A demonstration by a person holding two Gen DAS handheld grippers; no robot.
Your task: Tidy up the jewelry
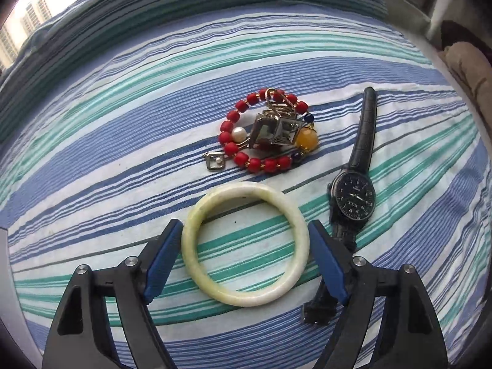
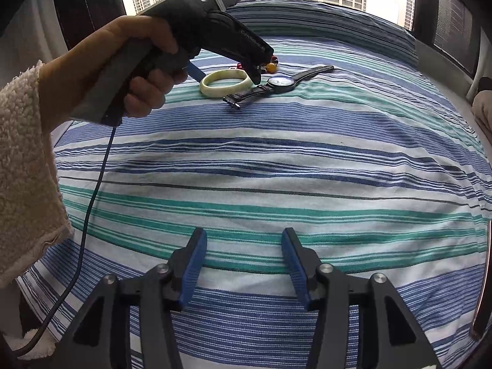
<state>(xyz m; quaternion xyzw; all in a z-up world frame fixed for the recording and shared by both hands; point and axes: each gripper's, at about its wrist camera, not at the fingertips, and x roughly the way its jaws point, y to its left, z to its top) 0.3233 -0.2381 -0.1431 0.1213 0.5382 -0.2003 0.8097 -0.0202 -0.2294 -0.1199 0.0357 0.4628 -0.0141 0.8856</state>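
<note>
A pale green jade bangle (image 1: 245,244) lies flat on the striped cloth (image 1: 123,153). My left gripper (image 1: 245,235) is open, its blue pads on either side of the bangle, close to or touching it. Beyond it lies a red bead bracelet (image 1: 246,135) tangled with metal pendants and a yellow bead. A black watch (image 1: 356,198) with a leather strap lies to the right. In the right wrist view the bangle (image 2: 226,83) and watch (image 2: 278,84) sit far ahead, with the left gripper (image 2: 227,75) over the bangle. My right gripper (image 2: 244,236) is open and empty above the cloth.
The striped cloth (image 2: 276,160) covers the whole surface. A small square pendant (image 1: 215,161) lies left of the bead bracelet. A hand in a fleece sleeve (image 2: 27,153) holds the left gripper, with a cable (image 2: 92,190) hanging down. Windows stand behind.
</note>
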